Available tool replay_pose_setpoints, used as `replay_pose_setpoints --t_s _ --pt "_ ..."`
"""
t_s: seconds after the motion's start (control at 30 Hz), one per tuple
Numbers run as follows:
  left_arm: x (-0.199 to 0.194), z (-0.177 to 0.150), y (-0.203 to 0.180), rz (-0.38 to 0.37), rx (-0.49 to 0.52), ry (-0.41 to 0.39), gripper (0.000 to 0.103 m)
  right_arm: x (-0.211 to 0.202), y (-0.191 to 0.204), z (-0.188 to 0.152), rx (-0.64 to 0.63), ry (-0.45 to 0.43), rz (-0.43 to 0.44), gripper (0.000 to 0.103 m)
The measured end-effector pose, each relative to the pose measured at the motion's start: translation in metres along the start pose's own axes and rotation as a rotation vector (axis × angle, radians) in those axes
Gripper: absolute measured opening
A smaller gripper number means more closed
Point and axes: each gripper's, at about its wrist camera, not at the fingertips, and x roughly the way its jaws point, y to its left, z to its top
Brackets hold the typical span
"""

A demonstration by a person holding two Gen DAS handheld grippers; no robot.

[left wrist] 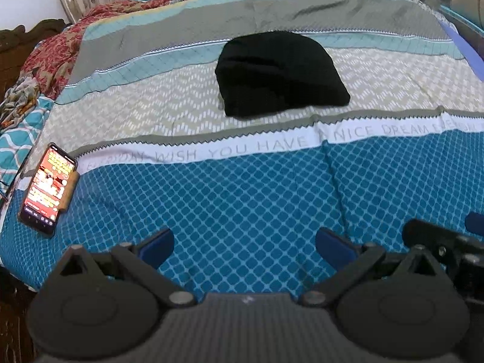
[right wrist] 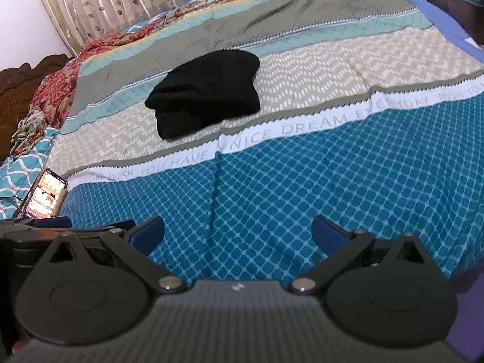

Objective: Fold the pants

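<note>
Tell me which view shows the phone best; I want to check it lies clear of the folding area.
The left wrist view: the phone shows whole, screen lit, on the blue part of the bedspread, well left of the black pants. The right wrist view shows only its upper part, the rest cut off behind the left gripper.

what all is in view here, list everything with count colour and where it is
pants: one, black, folded into a compact bundle, mid-bed on the beige zigzag band
bedsheet: one, blue lattice, white lettered strip, beige, teal and grey bands, covering the bed
phone: one, dark case, screen lit red and yellow, left edge of the bed
floral quilt: one, red patterned, bunched at the far left
curtain: one, beige with leaf print, behind the bed
left hand-held gripper: one, black with blue pads, open, over the blue lattice
right hand-held gripper: one, same colours, open, beside it
</note>
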Motion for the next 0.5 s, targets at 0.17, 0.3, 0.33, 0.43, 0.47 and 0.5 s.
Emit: replay_pose_setpoints --t_s 0.17,0.3,0.33,0.43,0.47,0.5 --pt "0.004 0.000 0.005 0.010 -0.014 0.015 0.103 0.003 0.001 -0.001 -0.002 0.017 0.001 0.103" --pt "0.010 -0.001 0.011 0.016 -0.034 0.041 0.103 0.006 0.002 -0.001 -0.001 0.035 0.002 0.103" --pt "0.012 -0.002 0.012 0.018 -0.035 0.048 0.103 0.007 0.002 -0.002 -0.002 0.039 0.002 0.103" --pt "0.016 -0.005 0.014 0.023 -0.039 0.068 0.103 0.009 0.002 -0.002 -0.001 0.052 0.002 0.103" --pt "0.017 -0.006 0.015 0.024 -0.041 0.075 0.103 0.010 0.003 -0.002 -0.001 0.057 0.002 0.103" --pt "0.019 -0.006 0.016 0.025 -0.043 0.082 0.103 0.011 0.003 -0.003 0.000 0.062 0.002 0.103"
